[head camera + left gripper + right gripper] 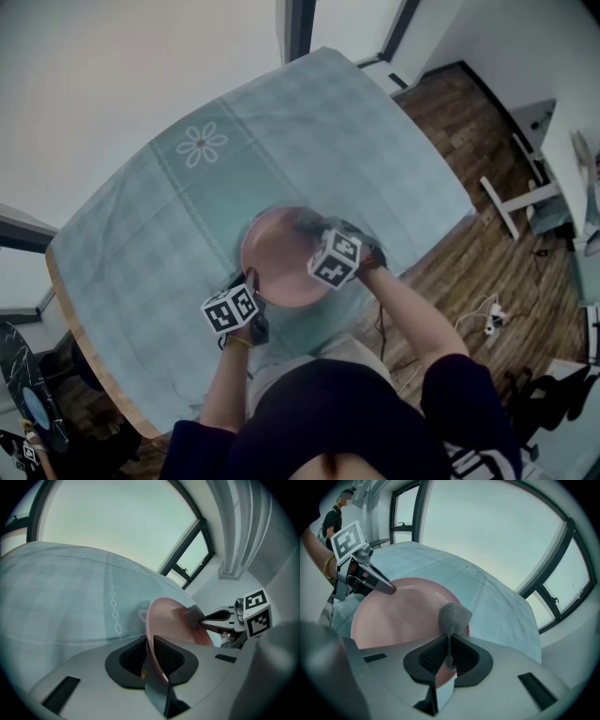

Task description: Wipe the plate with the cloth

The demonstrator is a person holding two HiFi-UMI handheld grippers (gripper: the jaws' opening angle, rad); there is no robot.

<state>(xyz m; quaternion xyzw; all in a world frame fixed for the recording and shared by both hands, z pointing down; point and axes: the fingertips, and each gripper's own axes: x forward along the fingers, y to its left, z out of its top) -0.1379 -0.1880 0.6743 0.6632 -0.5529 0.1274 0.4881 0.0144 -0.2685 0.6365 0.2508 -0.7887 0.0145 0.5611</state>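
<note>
A pink plate [279, 258] lies on the pale blue tablecloth [234, 178], tilted up on its near left side. My left gripper [251, 292] is shut on the plate's rim [151, 644], which runs between its jaws in the left gripper view. My right gripper [314, 234] is shut on a small grey cloth [452, 618], whose bunched end rests on the plate [398, 616] near its right rim. In the left gripper view the cloth [191, 615] shows against the plate's inner face.
The round table's wooden edge [89, 352] runs at the lower left. Wooden floor [469, 122], a white stand [511, 202] and cables [487, 319] are at the right. A person [335, 517] stands far back in the right gripper view. Windows [117, 522] lie behind the table.
</note>
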